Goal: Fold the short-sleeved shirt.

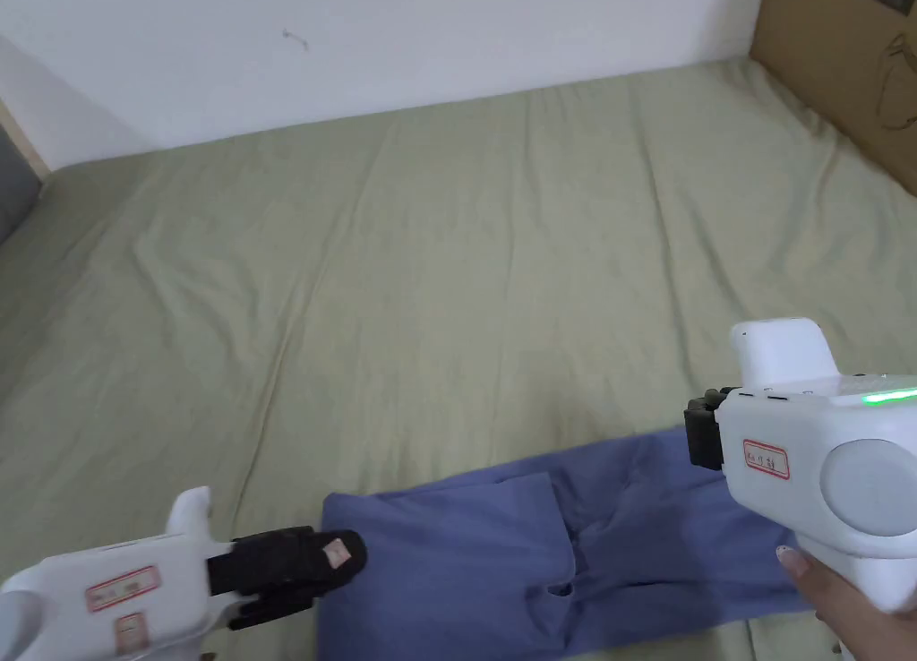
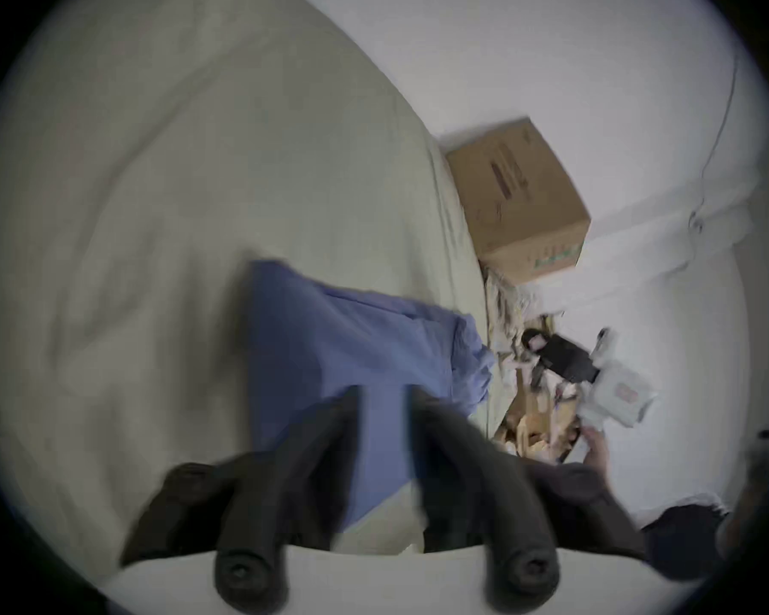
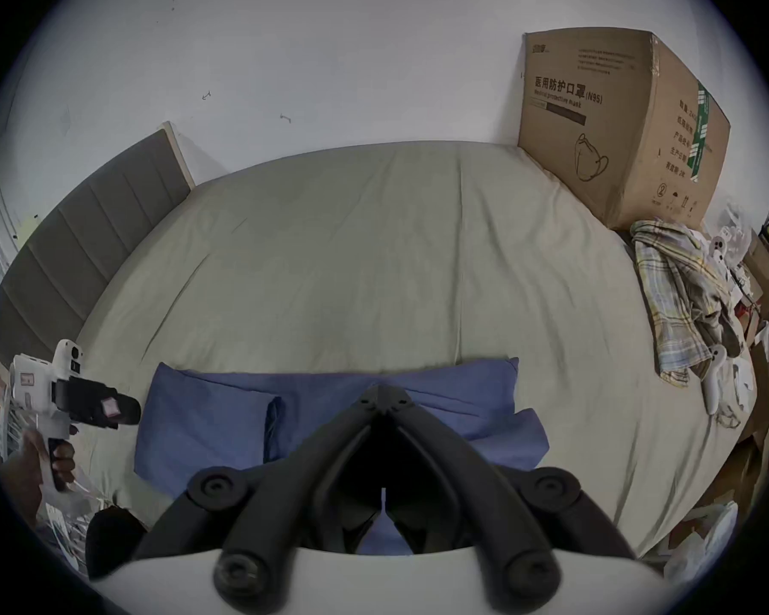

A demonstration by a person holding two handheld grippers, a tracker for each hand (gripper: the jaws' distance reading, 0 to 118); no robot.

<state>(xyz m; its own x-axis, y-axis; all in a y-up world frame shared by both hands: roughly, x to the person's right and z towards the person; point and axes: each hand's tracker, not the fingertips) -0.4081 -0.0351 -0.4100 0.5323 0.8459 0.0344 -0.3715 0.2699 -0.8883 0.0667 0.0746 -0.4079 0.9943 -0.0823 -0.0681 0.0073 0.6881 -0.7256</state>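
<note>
1. Shirt (image 1: 573, 555): blue, short-sleeved, folded into a band, flat at near edge of green bedsheet (image 1: 430, 269).
2. Left gripper (image 2: 385, 396): level, jaws parted, empty, beside shirt's left end.
3. Right gripper (image 3: 385, 396): jaws closed, empty, above shirt's right part.

- Shirt (image 1: 501, 555): its near hem is running off the bottom edge of the head view; the right gripper (image 1: 703, 430) body is covering its right end.
- Left gripper (image 2: 385, 391): own view is smearing with blur; jaw tips are showing a gap, shirt edges soft.
- Box (image 1: 842, 63): is getting cropped by the head view's top right corner.
- Clutter (image 2: 533, 420) past the bed edge: is blurring too much to identify.
</note>
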